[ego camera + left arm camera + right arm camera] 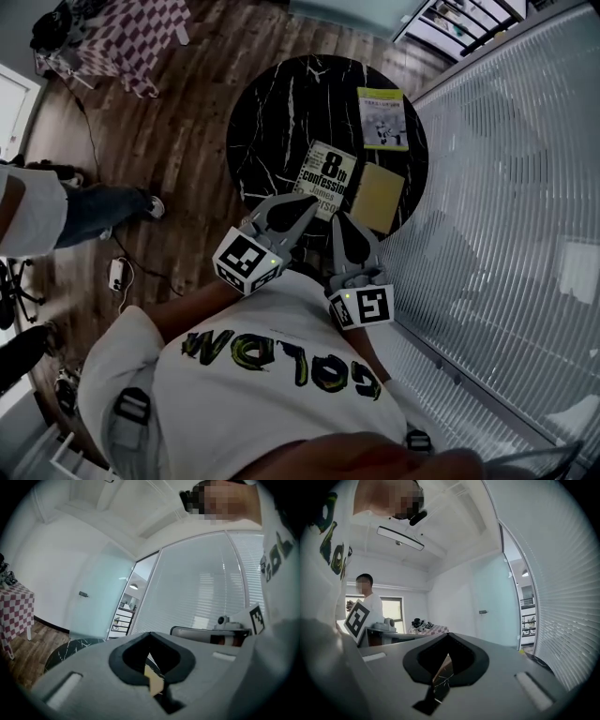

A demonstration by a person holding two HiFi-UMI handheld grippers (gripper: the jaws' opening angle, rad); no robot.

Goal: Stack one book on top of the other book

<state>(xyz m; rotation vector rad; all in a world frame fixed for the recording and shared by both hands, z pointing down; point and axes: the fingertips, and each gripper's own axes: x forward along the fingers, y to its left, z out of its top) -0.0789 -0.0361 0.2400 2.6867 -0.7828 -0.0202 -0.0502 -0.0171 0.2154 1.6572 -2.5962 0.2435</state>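
A round black marble table (272,112) carries three books. A white book titled "8th confession" (328,178) lies near the table's near edge, with a plain tan book (378,197) just to its right. A green-and-yellow book (382,119) lies farther back on the right. My left gripper (302,206) is shut and empty, its tips over the near corner of the white book. My right gripper (340,223) is also shut and empty, just short of the table's near edge, between the white and tan books. In the left gripper view the left gripper (155,680) shows a closed seam; in the right gripper view the right gripper (439,679) does too.
A wall of white blinds (506,187) runs close along the table's right side. A person in jeans (66,208) stands on the wooden floor at the left, near cables (117,272). A checkered-cloth table (131,37) stands at the back left.
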